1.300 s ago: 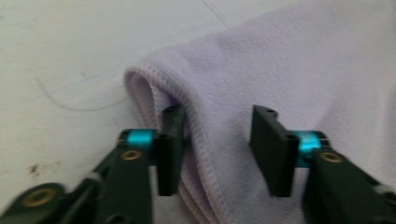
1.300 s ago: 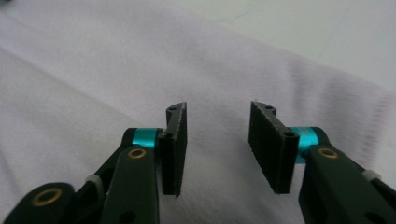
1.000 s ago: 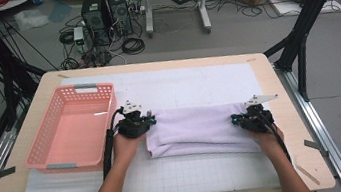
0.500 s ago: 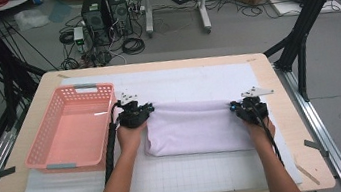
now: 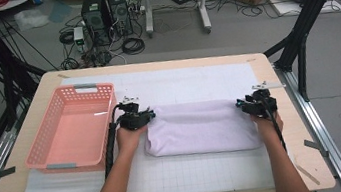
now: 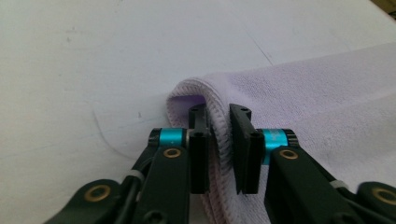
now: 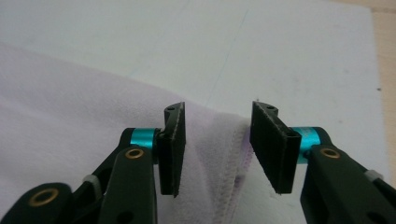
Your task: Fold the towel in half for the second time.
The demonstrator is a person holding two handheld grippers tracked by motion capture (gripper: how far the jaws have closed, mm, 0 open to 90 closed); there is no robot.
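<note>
Lilac terry cloth, the folded towel (image 5: pixel 203 133), lies across the middle of the white mat (image 5: pixel 184 175), its far edge now doubled toward me compared with a second ago. My left gripper (image 6: pixel 219 140) has just been closing and pinches the hemmed corner fold between nearly shut jaws. My right gripper (image 7: pixel 217 144) has just been opening; its pads stand clear of the hem between them. Beyond sits the pink basket (image 5: pixel 46 143), untouched. I judge this fold finished.
</note>
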